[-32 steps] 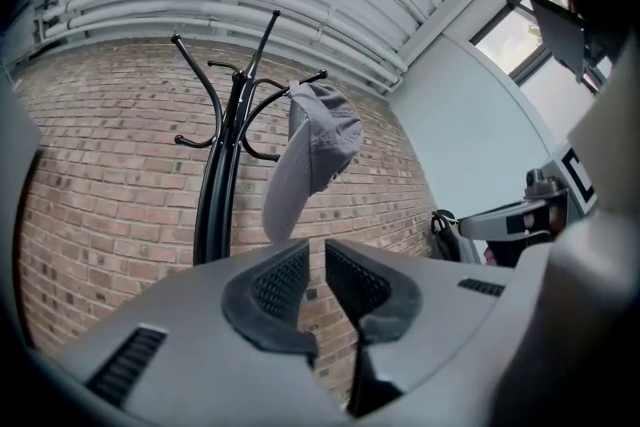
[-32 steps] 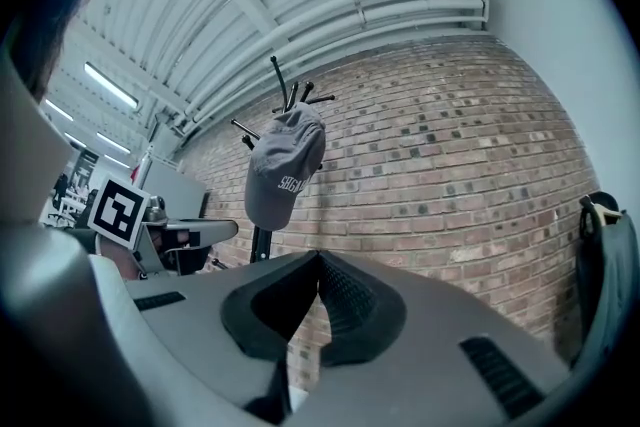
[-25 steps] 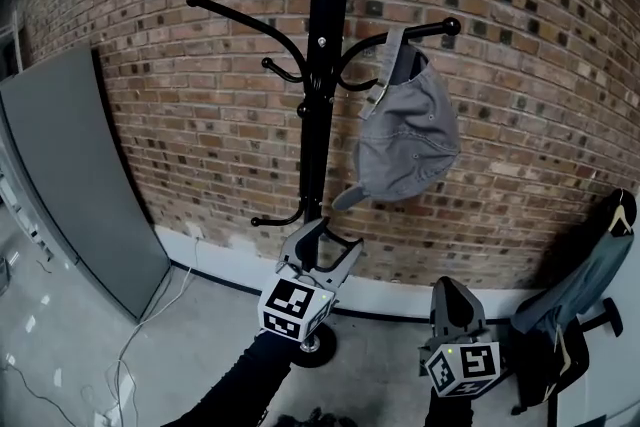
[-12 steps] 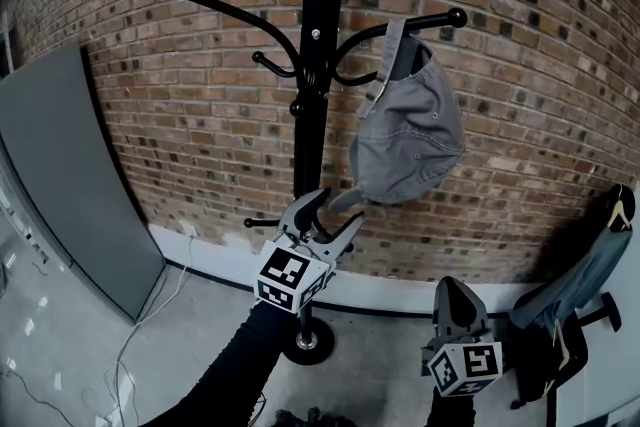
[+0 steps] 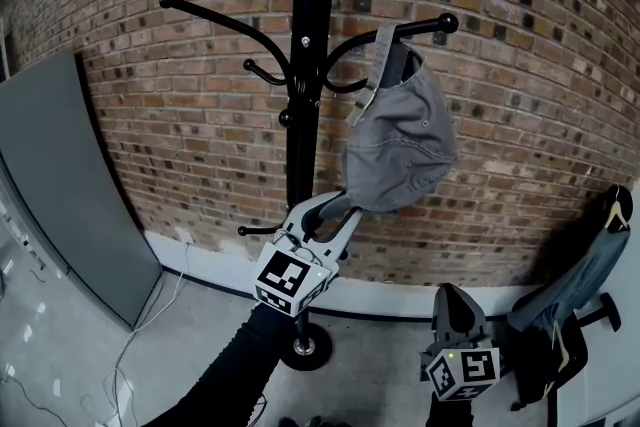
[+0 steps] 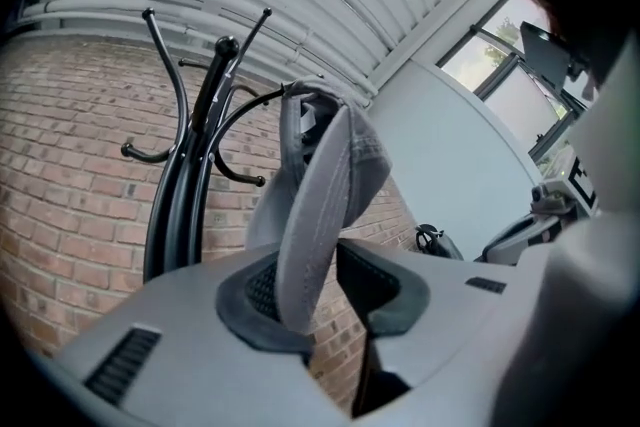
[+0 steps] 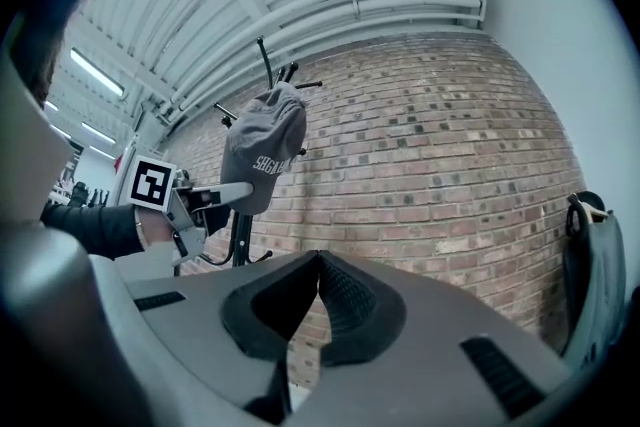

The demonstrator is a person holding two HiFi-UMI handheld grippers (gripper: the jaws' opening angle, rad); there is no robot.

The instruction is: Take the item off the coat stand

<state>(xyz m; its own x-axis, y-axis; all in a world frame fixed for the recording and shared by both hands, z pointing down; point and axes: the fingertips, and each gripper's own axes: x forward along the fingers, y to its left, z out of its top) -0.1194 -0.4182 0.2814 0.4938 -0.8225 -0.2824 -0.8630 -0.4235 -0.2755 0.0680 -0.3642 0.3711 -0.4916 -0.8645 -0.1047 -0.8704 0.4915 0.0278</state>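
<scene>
A grey cap point(image 5: 400, 140) hangs by its back strap from a right-hand hook of the black coat stand point(image 5: 300, 115), brim pointing down-left. My left gripper point(image 5: 335, 210) is raised to that brim. In the left gripper view the cap's brim point(image 6: 310, 215) stands between the jaws, which have just been closing; it lies against the left pad point(image 6: 258, 290), with a slit of brick wall showing beside the right pad. My right gripper point(image 5: 455, 300) hangs low at the right, shut and empty, its jaw tips meeting in the right gripper view point(image 7: 318, 260), where the cap point(image 7: 262, 145) shows at the left.
A brick wall point(image 5: 520, 95) stands close behind the stand. A grey panel point(image 5: 60, 185) leans on it at the left, with cables point(image 5: 140, 335) on the floor. A chair draped with a dark jacket point(image 5: 580, 305) is at the right. The stand's round base point(image 5: 305, 347) sits below my left arm.
My left gripper has risen up and right to the cap's brim, and its jaws have narrowed around it. The right gripper has stayed where it was.
</scene>
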